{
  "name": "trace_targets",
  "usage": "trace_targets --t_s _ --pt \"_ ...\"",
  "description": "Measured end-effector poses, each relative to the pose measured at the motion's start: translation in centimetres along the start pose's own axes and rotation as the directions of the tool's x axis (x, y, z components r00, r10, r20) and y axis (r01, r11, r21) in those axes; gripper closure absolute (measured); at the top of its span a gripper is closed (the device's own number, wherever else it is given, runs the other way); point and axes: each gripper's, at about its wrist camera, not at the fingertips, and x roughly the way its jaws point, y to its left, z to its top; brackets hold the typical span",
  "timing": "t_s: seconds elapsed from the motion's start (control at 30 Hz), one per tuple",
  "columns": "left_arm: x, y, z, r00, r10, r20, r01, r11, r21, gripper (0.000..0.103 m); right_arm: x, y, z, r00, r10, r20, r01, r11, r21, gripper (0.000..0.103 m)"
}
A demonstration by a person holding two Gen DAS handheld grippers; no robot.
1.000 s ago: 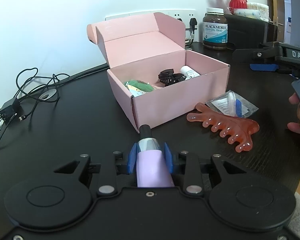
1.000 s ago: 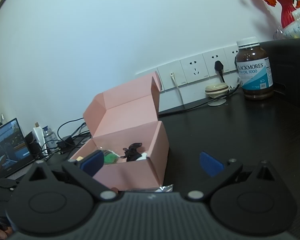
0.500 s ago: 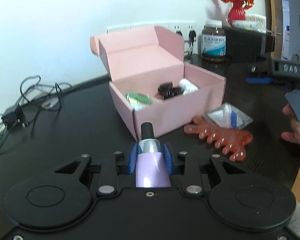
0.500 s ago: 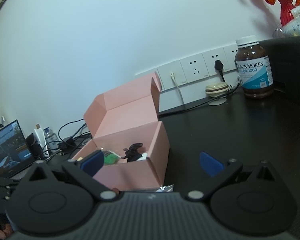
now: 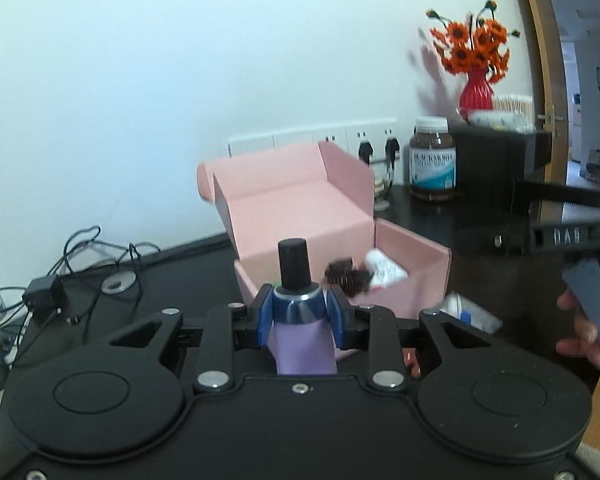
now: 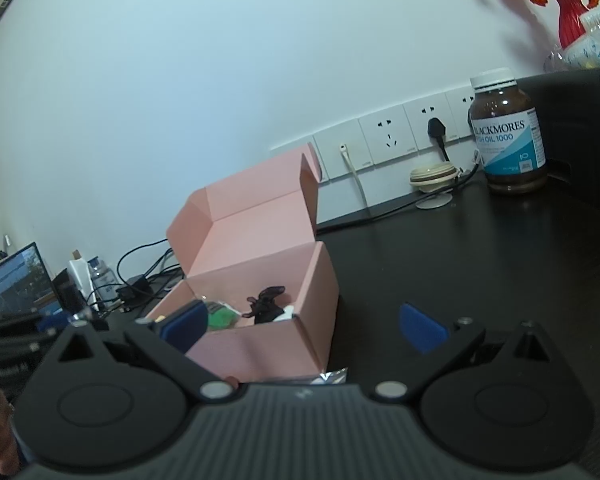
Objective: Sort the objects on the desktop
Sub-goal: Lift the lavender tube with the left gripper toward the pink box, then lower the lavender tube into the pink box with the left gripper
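Note:
My left gripper (image 5: 300, 316) is shut on a lilac bottle (image 5: 302, 344) with a black cap, held upright in front of the open pink box (image 5: 412, 256). Inside the box lie a black hair clip (image 5: 346, 280), a white tube (image 5: 386, 270) and something green (image 6: 220, 317). My right gripper (image 6: 304, 326) stands open with nothing between its blue pads, just to the right of the pink box (image 6: 260, 344). A clear plastic packet (image 5: 470, 314) lies by the box's right corner. The orange comb is almost wholly hidden behind my left gripper.
A brown supplement jar (image 6: 508, 132) stands at the back right by the wall sockets (image 6: 384, 140). A red vase with orange flowers (image 5: 476, 88) sits on a black cabinet. Cables and a charger (image 5: 44, 296) lie at the left. A hand (image 5: 580, 332) holds the other gripper.
My left gripper rose and tilted upward with the lilac bottle, so the box and comb sank lower in its view. The right gripper's view is unchanged.

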Motion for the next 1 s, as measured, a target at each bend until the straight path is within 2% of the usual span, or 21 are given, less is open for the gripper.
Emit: trace_targets --t_s 0.3,0.47,0.57,0.7,0.87,1.0 --pt "0.1 -0.1 4.2 0.991 -0.001 0.135 0.003 1.000 -0.016 0.075 0.1 -0.3 0.1 1.000 0.006 -0.003 -0.006 1.000 0.014 0.001" --pt "2.5 -0.9 6.0 0.986 -0.016 0.163 0.018 1.000 -0.007 0.075 0.1 -0.4 0.1 1.000 0.007 -0.001 -0.007 1.000 0.025 0.001" --pt "4.2 -1.0 6.6 0.990 -0.036 0.137 0.036 0.999 0.001 0.075 -0.1 -0.6 0.0 1.000 0.006 0.006 -0.006 0.999 0.033 0.001" --pt "5.6 -1.6 6.6 0.995 -0.035 0.088 0.029 0.997 0.069 0.075 -0.1 -0.7 0.0 1.000 0.015 0.006 -0.015 0.999 0.040 0.001" --pt "6.4 -3.1 5.8 0.999 -0.054 0.002 0.053 0.984 0.171 0.074 -0.2 -0.9 0.1 1.000 0.030 0.006 -0.030 0.998 0.046 0.001" --pt "7.2 -3.8 5.1 0.996 -0.068 -0.057 0.078 0.976 0.202 0.074 -0.2 -1.1 0.1 0.999 0.041 0.004 -0.041 0.998 0.053 0.001"
